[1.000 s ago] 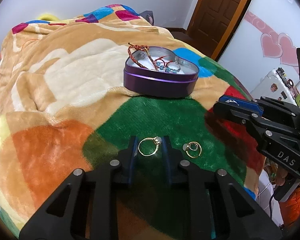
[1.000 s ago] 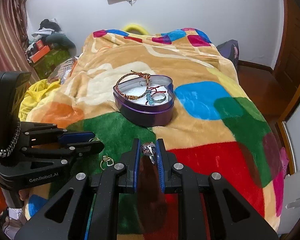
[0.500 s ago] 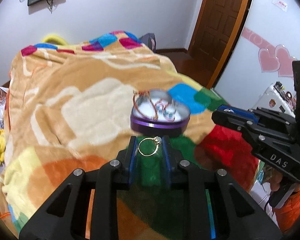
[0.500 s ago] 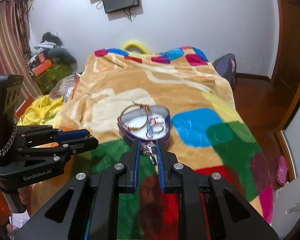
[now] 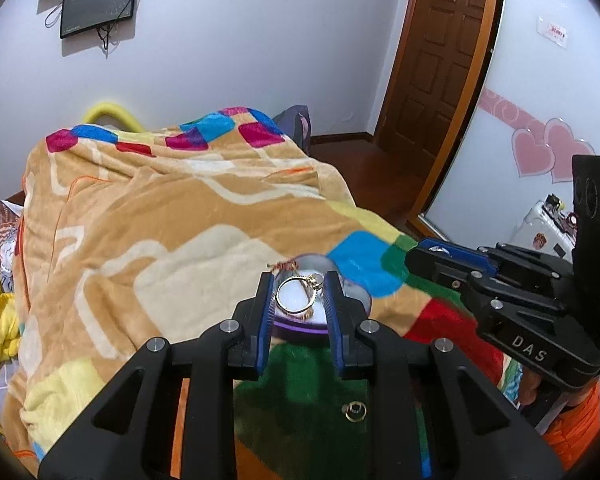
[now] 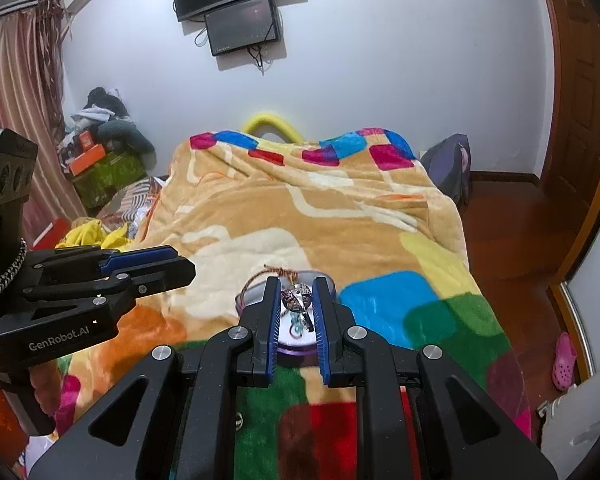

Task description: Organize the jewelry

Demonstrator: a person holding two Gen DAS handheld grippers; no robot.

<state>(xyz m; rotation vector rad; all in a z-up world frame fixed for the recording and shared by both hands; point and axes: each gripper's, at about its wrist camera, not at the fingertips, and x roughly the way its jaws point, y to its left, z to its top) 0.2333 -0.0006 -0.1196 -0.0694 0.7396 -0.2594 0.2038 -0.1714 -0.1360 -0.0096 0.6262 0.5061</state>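
My left gripper [image 5: 297, 295] is shut on a gold ring [image 5: 295, 299] and holds it in the air in front of the purple heart-shaped tin [image 5: 356, 300] on the blanket. My right gripper [image 6: 296, 303] is shut on a silvery jewelry piece [image 6: 296, 298], also raised in front of the tin [image 6: 249, 295]. A braided red bracelet [image 6: 278, 270] leans on the tin's far rim. Another gold ring [image 5: 354, 411] lies on the green patch below my left gripper. The right gripper shows at the right of the left wrist view [image 5: 420, 258].
The colourful blanket [image 5: 160, 240] covers the bed. A brown door [image 5: 440, 60] and wooden floor lie to the right. Clothes and boxes [image 6: 100, 152] pile up at the left wall. Two screens [image 6: 240, 4] hang on the far wall.
Both grippers have lifted up from the blanket with their pieces held. The tin now sits lower and right behind the fingertips in both views. The second gold ring stayed on the blanket.
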